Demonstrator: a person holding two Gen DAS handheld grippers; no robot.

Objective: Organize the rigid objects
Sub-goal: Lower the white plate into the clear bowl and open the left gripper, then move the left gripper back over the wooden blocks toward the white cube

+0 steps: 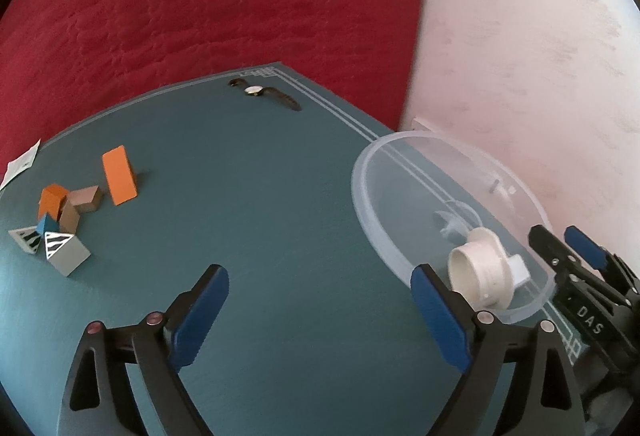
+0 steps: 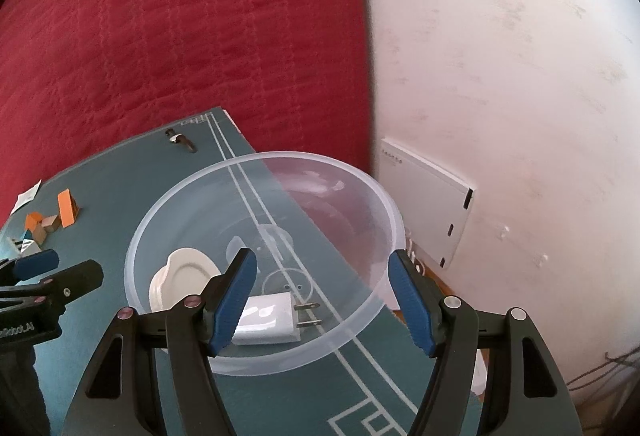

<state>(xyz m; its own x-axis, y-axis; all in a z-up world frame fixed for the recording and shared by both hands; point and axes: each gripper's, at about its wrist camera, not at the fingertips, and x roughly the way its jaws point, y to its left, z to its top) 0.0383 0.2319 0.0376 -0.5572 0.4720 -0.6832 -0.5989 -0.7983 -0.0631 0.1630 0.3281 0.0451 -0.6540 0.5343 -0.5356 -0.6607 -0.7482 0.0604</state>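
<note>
Here, in the left wrist view, the left gripper (image 1: 320, 300) hangs spread wide over bare teal mat (image 1: 260, 196), grasping nothing; the white round fitting (image 1: 480, 272) lies inside the clear bowl (image 1: 366, 196), likely as a sorted piece. The wooden blocks (image 1: 68, 216) and a wristwatch (image 1: 264, 92) wait apart, unsorted.

In the right wrist view, the right gripper (image 2: 322, 300) stands parted over the bowl's near rim, pads pressing nothing, seemingly guarding it. A white charger (image 2: 268, 320) rests on the bowl's floor.
</note>
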